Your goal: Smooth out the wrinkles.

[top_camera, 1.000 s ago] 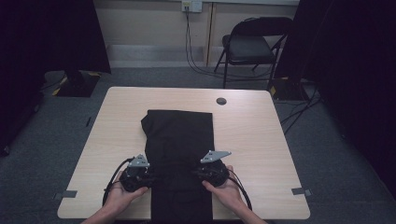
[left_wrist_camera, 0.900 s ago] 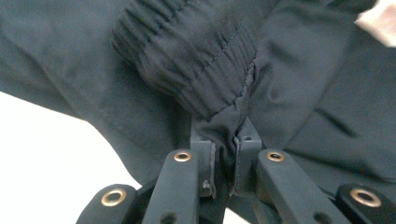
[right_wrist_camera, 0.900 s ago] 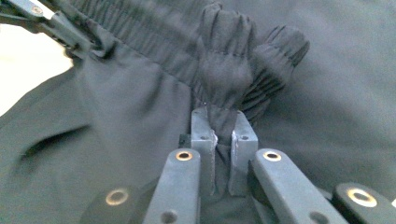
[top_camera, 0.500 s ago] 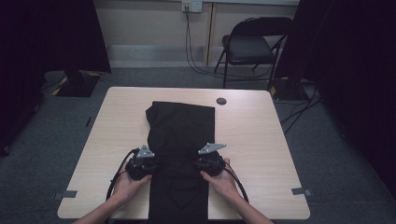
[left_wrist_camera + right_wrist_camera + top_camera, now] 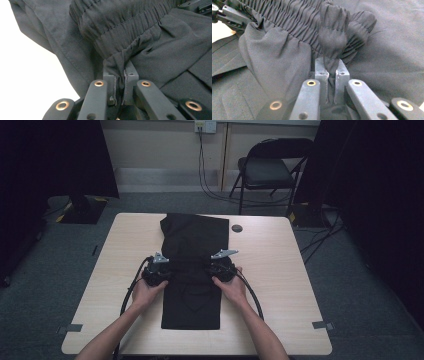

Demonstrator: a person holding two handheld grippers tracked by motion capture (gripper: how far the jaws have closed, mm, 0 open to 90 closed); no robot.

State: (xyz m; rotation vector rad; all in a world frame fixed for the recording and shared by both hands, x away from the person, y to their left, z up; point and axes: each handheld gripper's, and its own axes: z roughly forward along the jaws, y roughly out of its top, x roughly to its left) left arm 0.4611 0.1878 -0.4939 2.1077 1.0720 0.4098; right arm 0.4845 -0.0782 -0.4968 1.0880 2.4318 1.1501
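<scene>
We are pinching the elastic waistband of black trousers (image 5: 192, 265) lying lengthwise down the middle of the wooden table (image 5: 280, 285), left gripper (image 5: 120, 83) and right gripper (image 5: 332, 75) both clamped tight on the fabric.

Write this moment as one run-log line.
left gripper: shut on trousers waistband | right gripper: shut on waistband | trousers: flat on table, waist end folded over the legs
</scene>
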